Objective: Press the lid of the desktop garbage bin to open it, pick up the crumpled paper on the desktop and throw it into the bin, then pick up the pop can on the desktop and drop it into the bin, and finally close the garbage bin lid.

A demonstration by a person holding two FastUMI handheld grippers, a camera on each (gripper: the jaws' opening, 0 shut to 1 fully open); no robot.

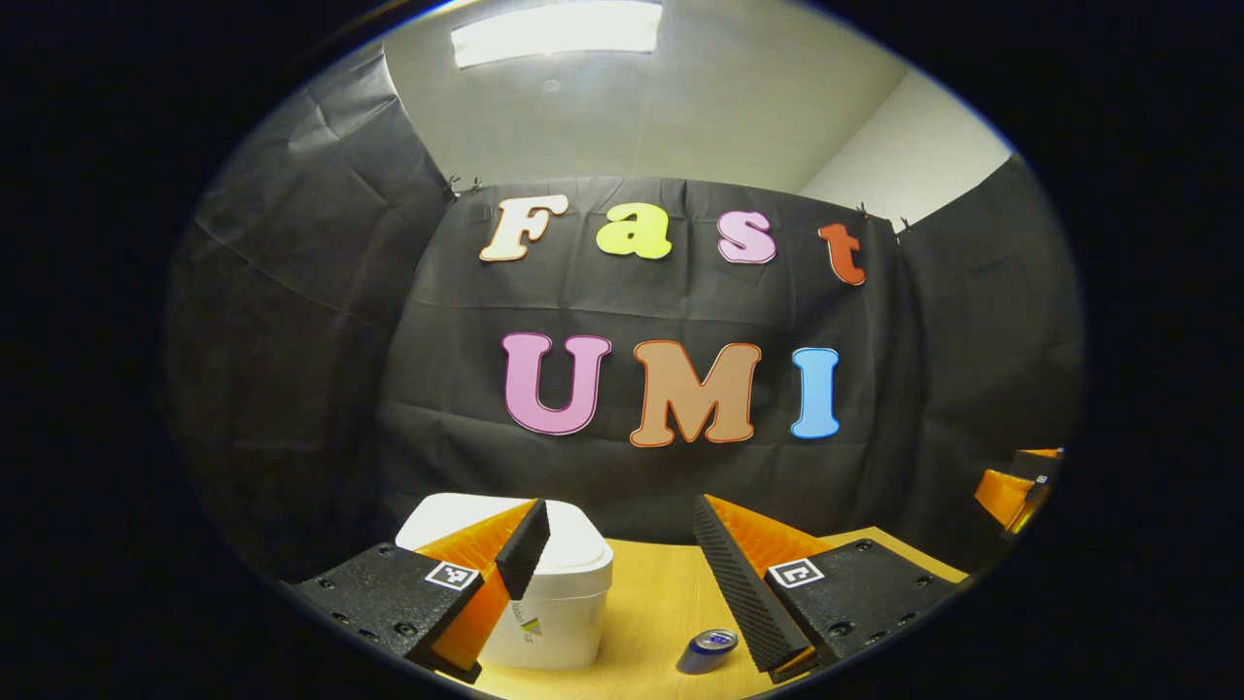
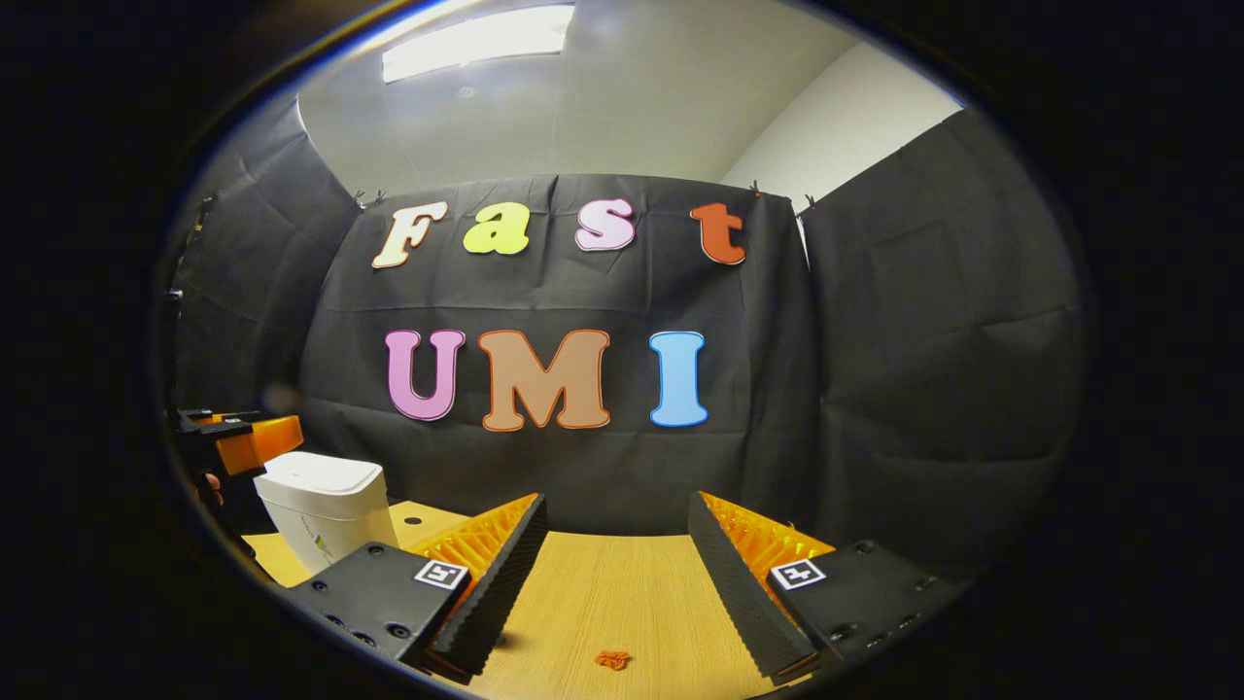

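The white desktop bin [image 1: 554, 593] stands on the wooden table with its lid down, partly behind the left finger of my left gripper [image 1: 622, 559]. That gripper is open and holds nothing. A blue pop can [image 1: 708, 649] lies on its side just right of the bin, low between the fingers. In the right gripper view the bin [image 2: 326, 510] is at the far left, with the left gripper [image 2: 243, 439] hovering above and beside it. My right gripper [image 2: 617, 549] is open and holds nothing. A small orange crumpled paper [image 2: 612, 660] lies on the table below it.
The wooden tabletop [image 2: 603, 593] runs back to the black cloth wall on all sides. The right gripper [image 1: 1016, 486] shows at the far right edge of the left gripper view, raised off the table.
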